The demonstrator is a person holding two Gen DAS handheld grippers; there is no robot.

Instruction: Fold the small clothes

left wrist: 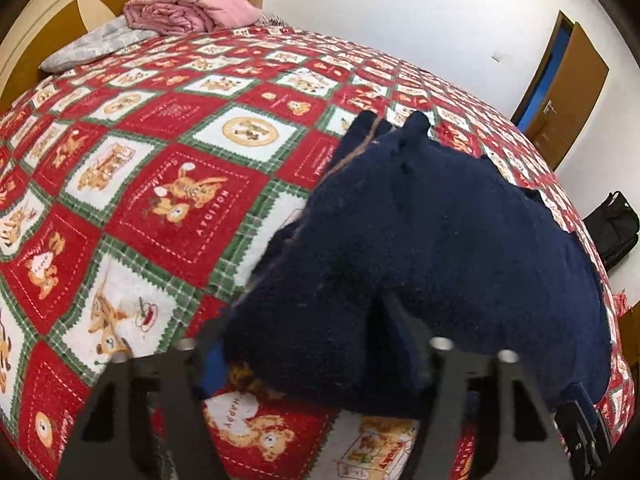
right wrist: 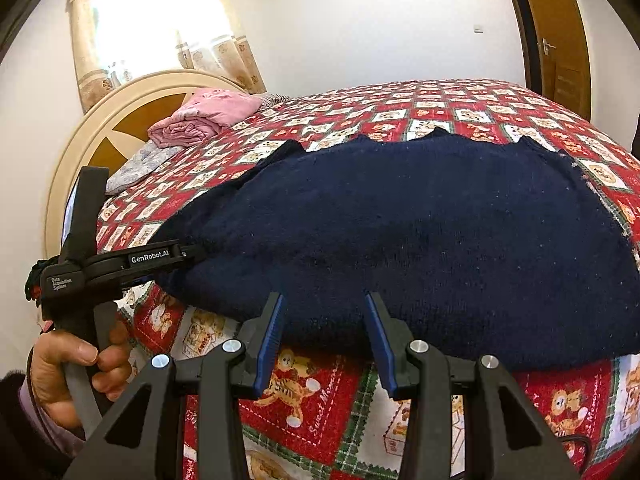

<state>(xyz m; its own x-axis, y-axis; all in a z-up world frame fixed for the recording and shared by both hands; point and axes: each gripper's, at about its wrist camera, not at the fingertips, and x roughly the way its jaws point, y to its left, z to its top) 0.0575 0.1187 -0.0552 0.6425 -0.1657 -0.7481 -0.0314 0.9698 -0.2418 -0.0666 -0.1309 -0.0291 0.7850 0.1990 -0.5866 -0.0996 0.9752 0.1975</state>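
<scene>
Left wrist view first: the left gripper (left wrist: 304, 344) reaches down onto the near edge of the dark blue knitted sweater (left wrist: 440, 240), which lies spread on the red, white and green patterned blanket (left wrist: 168, 184) of the bed. One finger sits at the sweater's left edge and the other presses into the knit further right, so a wad of the hem lies between them. The picture is blurred there, and I cannot tell whether the pads already pinch the cloth. To do this step well, I judge the jaws should bite both layers of the hem fully before any lift, or the fold will drag crooked. At the far end of the bed a pink bundle (left wrist: 188, 8) rests by the headboard (left wrist: 48, 20).

Right wrist view: the right gripper (right wrist: 324, 332) points forward and downward at the sweater's (right wrist: 400, 220) near edge, its blue-padded fingers (right wrist: 272, 332) standing apart, tips just at the hem, holding nothing. To the left, a person's hand (right wrist: 76, 364) wraps the handle of the left gripper (right wrist: 196, 254), whose tip meets the sweater's left corner. Both hands should lift together, I think, keeping the hem level.
</scene>
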